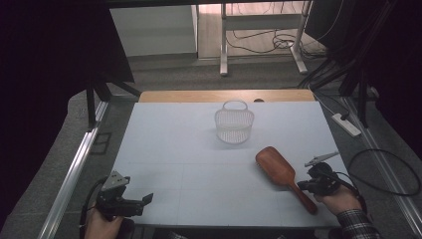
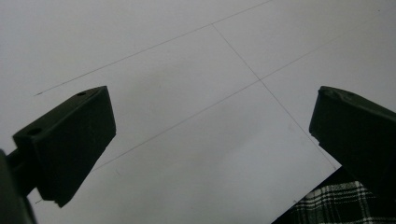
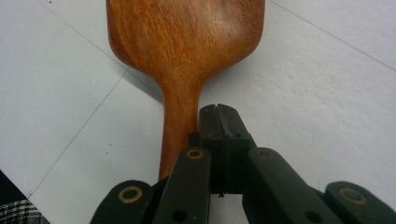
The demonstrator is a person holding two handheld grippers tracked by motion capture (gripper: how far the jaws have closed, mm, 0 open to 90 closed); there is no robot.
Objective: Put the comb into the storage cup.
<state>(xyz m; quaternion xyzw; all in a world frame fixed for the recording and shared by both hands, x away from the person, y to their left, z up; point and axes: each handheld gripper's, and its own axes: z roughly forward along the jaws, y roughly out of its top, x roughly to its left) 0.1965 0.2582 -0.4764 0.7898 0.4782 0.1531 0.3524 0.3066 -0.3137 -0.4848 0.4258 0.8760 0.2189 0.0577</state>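
1. High view: we see a wooden hairbrush (image 1: 281,174) lying on the pale table (image 1: 199,149), toward the near right, its paddle head pointing up the table and its handle running down to the right gripper (image 1: 303,185). The person's right hand (image 1: 341,199), with a plaid cuff, holds that gripper right beside the handle. The left gripper (image 1: 147,199) rests at the near left edge, well apart from the brush. A white mesh basket (image 1: 234,122) stands upright near the far middle of the table, apart from the brush.

2. Left gripper view: we see the left gripper's (image 2: 210,140) two black jaws standing wide apart over bare table, with nothing between them. A patch of plaid cloth (image 2: 327,205) shows at the lower right corner.

3. Right gripper view: we see the right gripper's (image 3: 219,112) jaws pressed together, tip to tip, gripping nothing. The hairbrush handle (image 3: 180,121) runs along their left side, touching or just beside them, not between them. The brush head spreads across the top.
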